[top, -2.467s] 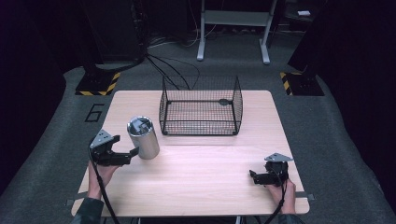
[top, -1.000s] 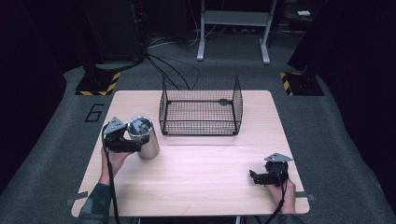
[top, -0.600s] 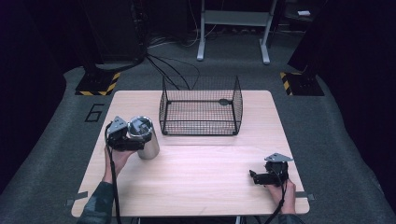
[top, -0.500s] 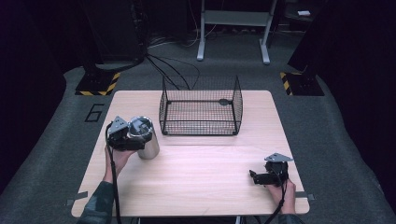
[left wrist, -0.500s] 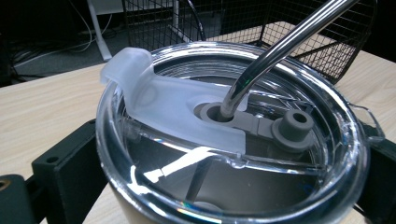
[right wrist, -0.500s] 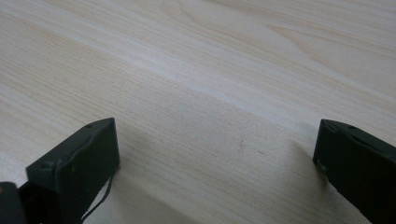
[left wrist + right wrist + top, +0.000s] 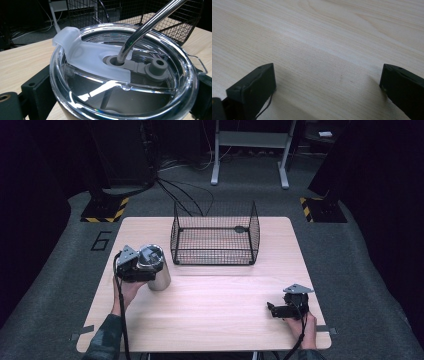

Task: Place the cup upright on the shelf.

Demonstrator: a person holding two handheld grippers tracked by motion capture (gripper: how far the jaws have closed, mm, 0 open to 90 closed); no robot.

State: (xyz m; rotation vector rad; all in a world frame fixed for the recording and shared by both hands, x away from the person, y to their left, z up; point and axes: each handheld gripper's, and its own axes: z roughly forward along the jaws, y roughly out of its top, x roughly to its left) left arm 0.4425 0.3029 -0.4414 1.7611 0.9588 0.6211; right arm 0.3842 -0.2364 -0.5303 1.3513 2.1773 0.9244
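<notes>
Tumbler (image 7: pixel 156 267) stands upright on the left part of the table (image 7: pixel 215 320), a little way from the front-left corner of the wire basket (image 7: pixel 215 237), and my left gripper (image 7: pixel 134 267) sits around its upper part, just under the clear lid (image 7: pixel 120 72). In the left gripper view my black jaws stand on either side of the steel body, seemingly against it, though I cannot tell from these pictures whether they are really clamped or only lying alongside. Before lifting I would want a firm squeeze across the widest line of the cup, because the wall is smooth and round and could twist or slide out of a grip that is off centre. I judge the basket is where it goes, so the lift has to carry the base above the near rim before I move it across. The metal straw (image 7: pixel 147 27) leans out of the lid toward the basket, and it could catch the wire if I come in low, so I would keep the cup upright and go in from above. My right gripper (image 7: pixel 286 309) rests on the table near the front right corner with its jaws spread wide apart and nothing between them, well apart from the work.
</notes>
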